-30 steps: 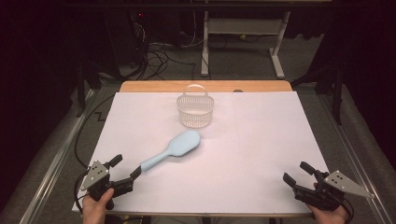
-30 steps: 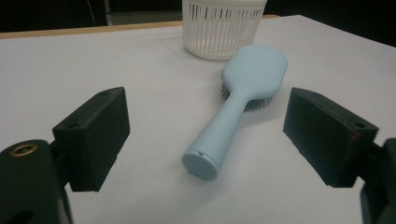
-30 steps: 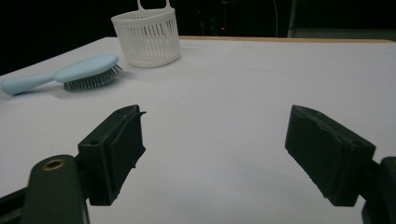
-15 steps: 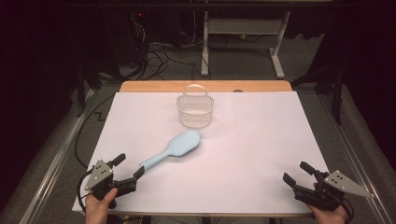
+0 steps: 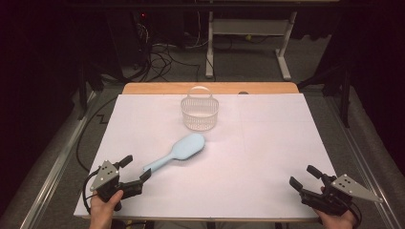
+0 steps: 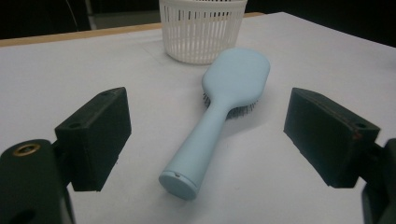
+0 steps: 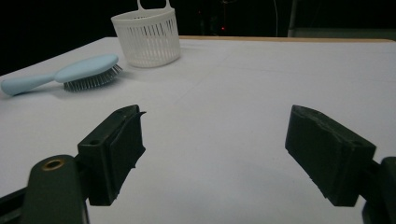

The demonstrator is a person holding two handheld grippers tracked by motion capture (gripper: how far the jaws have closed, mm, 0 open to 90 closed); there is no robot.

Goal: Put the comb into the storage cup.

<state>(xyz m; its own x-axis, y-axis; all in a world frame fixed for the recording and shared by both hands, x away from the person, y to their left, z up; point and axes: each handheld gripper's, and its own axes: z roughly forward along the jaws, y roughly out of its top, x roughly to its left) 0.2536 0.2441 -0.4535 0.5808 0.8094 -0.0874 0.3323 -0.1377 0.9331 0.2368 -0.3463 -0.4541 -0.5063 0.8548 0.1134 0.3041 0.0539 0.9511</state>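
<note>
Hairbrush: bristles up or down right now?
Bristles down. The hairbrush lies on the table with its smooth blue back upward; the bristles poke out beneath the head in both gripper views.

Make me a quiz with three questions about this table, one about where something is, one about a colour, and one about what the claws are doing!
1. Where does the hairbrush lie?
A. Inside the basket
B. On the white table between the basket and the left claw
C. In the right claw

2. What colour is the hairbrush?
A. Light blue
B. Red
C. Black

3. How is the left claw?
A. Shut on the brush handle
B. Shut on nothing
C. Open, just short of the handle's end

Answers:
1 B: the high view shows it flat on the table, clear of the basket.
2 A: its back and handle are pale blue.
3 C: the left gripper view shows both jaws wide apart, touching nothing.
</note>
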